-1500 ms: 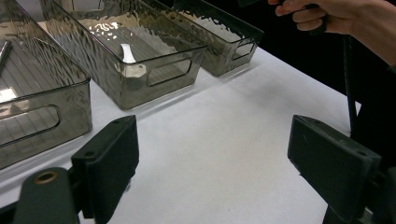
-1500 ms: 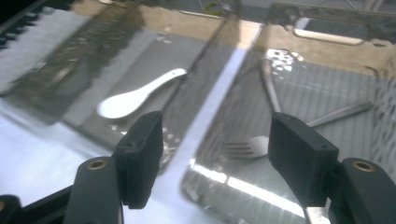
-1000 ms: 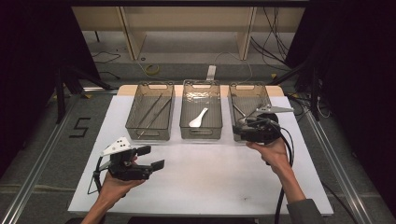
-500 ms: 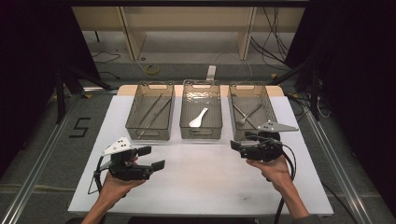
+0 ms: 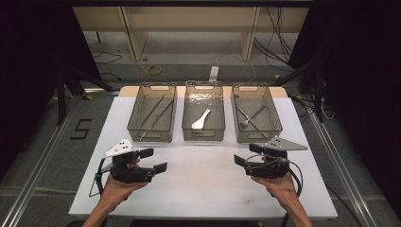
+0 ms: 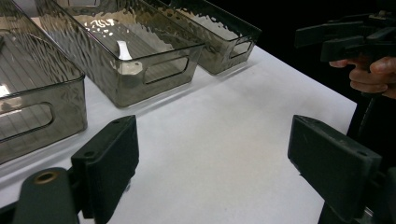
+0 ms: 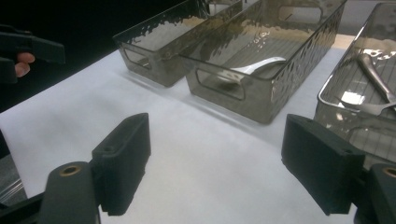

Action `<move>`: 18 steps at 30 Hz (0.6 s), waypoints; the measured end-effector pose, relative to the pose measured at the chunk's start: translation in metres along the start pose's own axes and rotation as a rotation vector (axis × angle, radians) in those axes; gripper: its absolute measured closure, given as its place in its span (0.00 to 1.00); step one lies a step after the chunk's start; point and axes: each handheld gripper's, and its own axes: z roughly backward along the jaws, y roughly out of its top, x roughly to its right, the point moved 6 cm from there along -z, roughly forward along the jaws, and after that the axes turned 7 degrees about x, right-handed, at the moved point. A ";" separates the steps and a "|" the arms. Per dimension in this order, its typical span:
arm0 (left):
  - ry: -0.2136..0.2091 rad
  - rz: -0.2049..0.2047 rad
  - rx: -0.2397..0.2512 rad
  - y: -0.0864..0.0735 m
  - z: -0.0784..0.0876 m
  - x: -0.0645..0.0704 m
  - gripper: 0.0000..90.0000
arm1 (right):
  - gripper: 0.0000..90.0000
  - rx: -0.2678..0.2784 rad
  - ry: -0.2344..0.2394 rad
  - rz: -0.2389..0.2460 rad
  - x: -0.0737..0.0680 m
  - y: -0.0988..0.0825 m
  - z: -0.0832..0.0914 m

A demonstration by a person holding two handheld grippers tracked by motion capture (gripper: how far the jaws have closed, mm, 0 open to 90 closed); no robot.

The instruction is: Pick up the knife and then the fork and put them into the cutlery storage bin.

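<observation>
My left gripper (image 5: 153, 160) is held low over the front left of the white table (image 5: 203, 189), open, with bare table between its jaws (image 6: 219, 168). At the front right my right gripper (image 5: 247, 154) stands open too. Its jaws (image 7: 224, 172) have just been opening and nothing is between them. Three smoked clear bins sit in a row farther back. The left bin (image 5: 135, 116) holds long thin metal pieces (image 5: 153, 113). A white spoon (image 5: 200, 119) lies in the middle bin (image 5: 203, 137), and metal utensils (image 5: 250, 116) lie in the right bin (image 5: 275, 116).
Bare white tabletop lies between the two grippers and the bins. Beyond the table stand wooden shelving legs, with cables on the floor (image 5: 153, 71). A black "5" (image 5: 81, 128) is marked on the floor at the left. Metal rails run along both table sides.
My right gripper has drawn back from over the right bin toward the person and sunk lower, jaws now wider apart. The left gripper has stayed put.
</observation>
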 end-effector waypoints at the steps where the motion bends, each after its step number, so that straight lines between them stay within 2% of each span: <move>1: 0.000 -0.001 0.000 0.000 0.000 0.000 0.18 | 0.26 0.001 -0.006 0.003 0.000 -0.002 0.001; 4: -0.003 -0.002 0.001 0.000 0.000 0.001 0.18 | 0.25 0.007 -0.008 -0.005 0.001 -0.006 0.003; 10: -0.008 -0.004 0.004 0.000 0.000 0.001 0.18 | 0.21 0.019 -0.013 0.021 -0.003 -0.013 0.009; 18: -0.012 -0.004 0.001 0.000 0.000 0.001 0.18 | 0.20 0.006 -0.018 -0.005 -0.002 -0.024 0.013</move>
